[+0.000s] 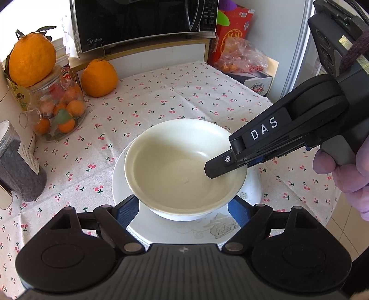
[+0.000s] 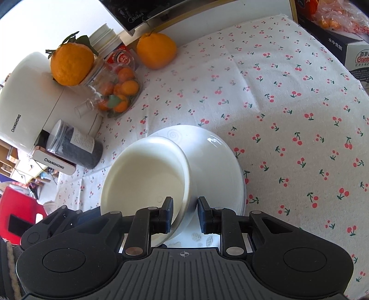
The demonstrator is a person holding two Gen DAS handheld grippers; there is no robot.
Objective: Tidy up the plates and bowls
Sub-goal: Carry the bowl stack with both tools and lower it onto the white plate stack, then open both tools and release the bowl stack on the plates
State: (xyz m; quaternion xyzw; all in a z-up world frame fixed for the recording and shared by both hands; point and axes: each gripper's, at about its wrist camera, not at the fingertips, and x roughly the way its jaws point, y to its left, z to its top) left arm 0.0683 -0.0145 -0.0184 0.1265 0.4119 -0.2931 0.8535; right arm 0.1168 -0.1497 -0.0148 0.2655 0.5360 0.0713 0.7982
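A cream bowl (image 1: 184, 166) sits on a stack of white plates (image 1: 200, 228) on the cherry-print tablecloth. My left gripper (image 1: 183, 210) is open, its blue pads either side of the bowl's near edge, not touching it. My right gripper (image 1: 227, 165) reaches in from the right with one finger inside the bowl. In the right wrist view the right gripper (image 2: 184, 213) straddles the bowl's (image 2: 145, 175) rim, one pad inside and one outside, with a small gap still visible. The plates (image 2: 221, 161) lie under the bowl.
A glass jar of small oranges (image 1: 57, 110) with a large orange (image 1: 31, 62) on top, another orange (image 1: 99, 77), a dark jar (image 1: 18, 166), a microwave (image 1: 143, 20) and boxes (image 1: 256, 83) ring the table's back. A white appliance (image 2: 23, 103) stands at left.
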